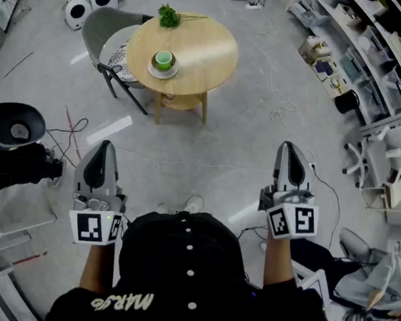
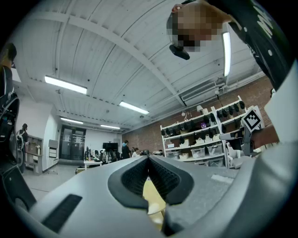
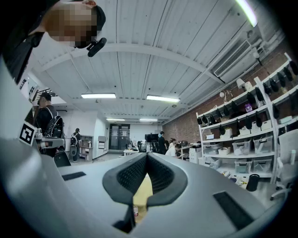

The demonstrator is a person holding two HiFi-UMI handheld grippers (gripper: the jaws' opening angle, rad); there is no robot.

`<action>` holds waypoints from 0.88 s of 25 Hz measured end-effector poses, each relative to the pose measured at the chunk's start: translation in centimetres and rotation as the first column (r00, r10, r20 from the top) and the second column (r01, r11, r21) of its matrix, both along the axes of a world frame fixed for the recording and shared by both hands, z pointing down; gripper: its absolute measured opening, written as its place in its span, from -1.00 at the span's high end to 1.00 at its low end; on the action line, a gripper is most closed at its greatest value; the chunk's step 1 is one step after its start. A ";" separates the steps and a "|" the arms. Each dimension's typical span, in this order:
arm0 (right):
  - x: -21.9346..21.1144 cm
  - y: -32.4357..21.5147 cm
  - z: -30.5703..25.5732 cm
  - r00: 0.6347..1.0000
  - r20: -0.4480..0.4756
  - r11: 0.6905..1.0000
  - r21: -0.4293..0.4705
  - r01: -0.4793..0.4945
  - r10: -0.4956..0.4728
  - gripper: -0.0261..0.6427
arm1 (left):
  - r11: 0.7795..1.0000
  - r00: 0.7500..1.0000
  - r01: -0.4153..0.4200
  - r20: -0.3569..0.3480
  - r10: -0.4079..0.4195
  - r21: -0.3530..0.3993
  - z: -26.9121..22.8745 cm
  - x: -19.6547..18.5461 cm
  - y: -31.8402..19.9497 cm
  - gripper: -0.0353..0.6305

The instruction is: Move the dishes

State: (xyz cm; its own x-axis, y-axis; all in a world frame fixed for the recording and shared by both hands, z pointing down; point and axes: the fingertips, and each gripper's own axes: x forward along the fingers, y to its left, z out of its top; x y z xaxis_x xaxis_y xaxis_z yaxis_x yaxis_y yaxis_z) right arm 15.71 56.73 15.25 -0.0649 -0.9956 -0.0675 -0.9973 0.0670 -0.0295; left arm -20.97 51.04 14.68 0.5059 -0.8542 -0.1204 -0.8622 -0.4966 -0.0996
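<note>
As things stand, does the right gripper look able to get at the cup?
Probably not yet. The cup sits on the table far ahead of the right gripper, with only floor between. Nothing blocks the way, so stepping closer should do.

Pale wood round table (image 1: pixel 198 52), green cup (image 1: pixel 164 60) set on white saucer (image 1: pixel 163 71), green leafy sprig (image 1: pixel 169 16), grey chair (image 1: pixel 101 26) fitted with black-and-white speckled cushion (image 1: pixel 119 58), grey left gripper (image 1: pixel 104 149) and grey right gripper (image 1: pixel 289 150) marked with black-and-white squares, pale grey floor (image 1: pixel 207 164).

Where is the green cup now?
In the head view, the green cup sits on a white saucer near the left edge of the round table, beside the chair.
</note>
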 end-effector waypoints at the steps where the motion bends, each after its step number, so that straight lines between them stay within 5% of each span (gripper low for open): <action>1: 0.0 -0.1 0.0 1.000 -0.001 1.000 -0.002 0.001 -0.001 0.94 | 1.000 1.000 0.001 -0.001 -0.001 -0.001 0.0 0.0 -0.1 0.88; 14: -0.2 -0.5 -0.5 0.999 0.047 0.999 0.038 0.007 -0.008 0.94 | 1.000 1.000 0.002 0.004 -0.001 -0.007 0.1 -0.1 -0.6 0.88; 22: 0.2 -0.5 0.1 1.000 -0.005 1.000 0.029 0.008 -0.008 0.93 | 1.000 1.000 0.005 -0.013 -0.005 -0.022 0.5 0.5 -1.0 0.88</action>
State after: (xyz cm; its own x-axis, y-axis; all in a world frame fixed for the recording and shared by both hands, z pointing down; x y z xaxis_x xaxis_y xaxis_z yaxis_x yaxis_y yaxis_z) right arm 15.90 56.22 15.40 -0.0731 -0.9927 -0.0960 -0.9969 0.0756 -0.0221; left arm -20.44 50.06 15.19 0.5000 -0.8592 -0.1082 -0.8659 -0.4942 -0.0775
